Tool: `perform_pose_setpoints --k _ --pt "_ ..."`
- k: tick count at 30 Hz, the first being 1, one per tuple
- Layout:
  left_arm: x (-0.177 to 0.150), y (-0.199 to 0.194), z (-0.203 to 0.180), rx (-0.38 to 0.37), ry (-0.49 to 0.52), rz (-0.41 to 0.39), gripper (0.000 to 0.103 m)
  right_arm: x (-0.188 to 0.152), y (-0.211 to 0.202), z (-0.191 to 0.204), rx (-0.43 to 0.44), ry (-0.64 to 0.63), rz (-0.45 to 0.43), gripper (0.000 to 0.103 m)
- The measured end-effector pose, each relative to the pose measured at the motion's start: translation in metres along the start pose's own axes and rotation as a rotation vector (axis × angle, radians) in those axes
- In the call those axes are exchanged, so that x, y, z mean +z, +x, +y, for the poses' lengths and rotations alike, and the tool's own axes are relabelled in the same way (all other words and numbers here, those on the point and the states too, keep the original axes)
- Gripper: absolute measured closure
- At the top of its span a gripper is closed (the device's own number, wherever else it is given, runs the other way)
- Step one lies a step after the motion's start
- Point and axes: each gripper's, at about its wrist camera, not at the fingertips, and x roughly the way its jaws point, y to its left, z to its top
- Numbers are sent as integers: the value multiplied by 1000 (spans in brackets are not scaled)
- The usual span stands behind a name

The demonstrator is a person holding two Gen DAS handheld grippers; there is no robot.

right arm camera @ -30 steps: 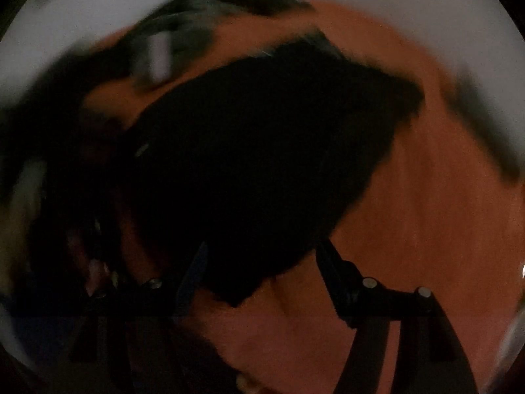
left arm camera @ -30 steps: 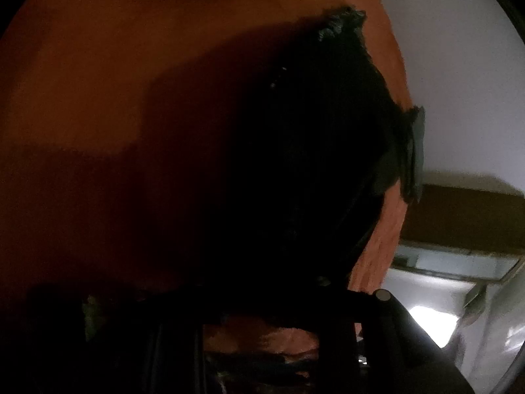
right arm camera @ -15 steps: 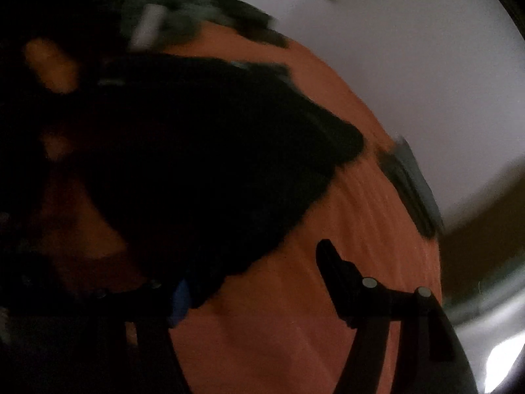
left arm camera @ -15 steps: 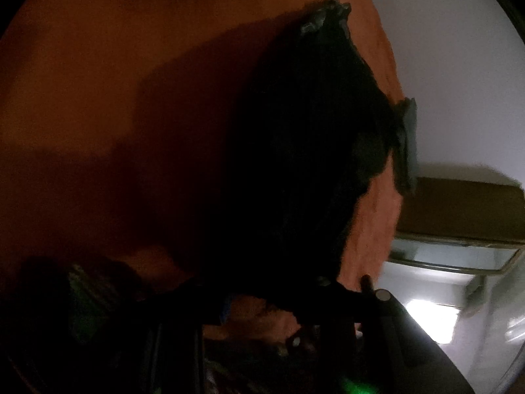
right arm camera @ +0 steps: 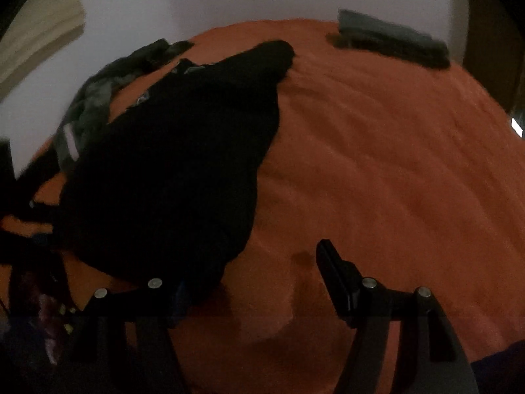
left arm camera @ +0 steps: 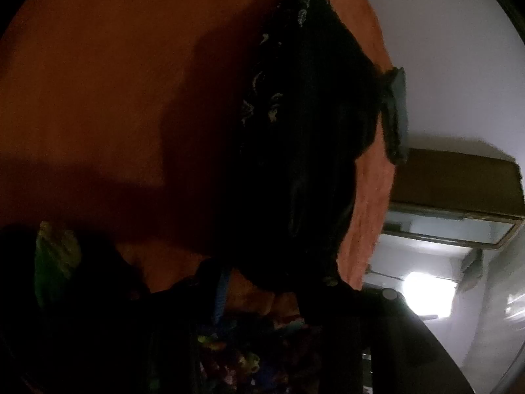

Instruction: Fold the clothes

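A black garment [right arm camera: 183,164] lies spread on an orange bedspread [right arm camera: 377,164]. In the left wrist view the same garment [left arm camera: 302,164] runs down to my left gripper [left arm camera: 272,290]. Its jaws are opening, the garment's near hem lies between them, and a strip of orange shows beside the blue pad [left arm camera: 219,292]. My right gripper [right arm camera: 256,282] stands open low over bare bedspread. The garment's near corner lies against its left finger [right arm camera: 180,295], and nothing is held.
A folded grey garment [right arm camera: 390,37] rests at the bed's far right edge, also in the left wrist view [left arm camera: 397,115]. Crumpled dark and grey clothes [right arm camera: 98,95] lie at the far left. Patterned cloth [left arm camera: 246,361] shows under the left gripper. White walls surround the bed.
The right wrist view has rolled and swung right, off the black garment onto bare bedspread. The left jaws have widened a little, and orange now shows between them beside the hem.
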Motion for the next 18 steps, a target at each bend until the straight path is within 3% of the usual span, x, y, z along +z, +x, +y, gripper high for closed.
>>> perform_pose_setpoints --k 5,9,13,15,17,18 --pt "-3 -12 8 -16 -88 -31 67 1 11 -13 88 81 71 35" --pt "-4 -37 -17 -15 -33 -100 67 -2 12 -36 197 231 77 34" --pt "-9 -52 -61 52 90 -189 67 -7 7 -30 131 208 40 34" --pt "-7 -42 -79 28 145 -159 67 -11 0 -23 101 188 20 34" --pt "-5 -18 -94 71 201 -115 67 -13 -3 -26 95 203 15 34" --pt "-3 -3 -96 132 220 -98 67 -12 -1 -28 100 216 16 34"
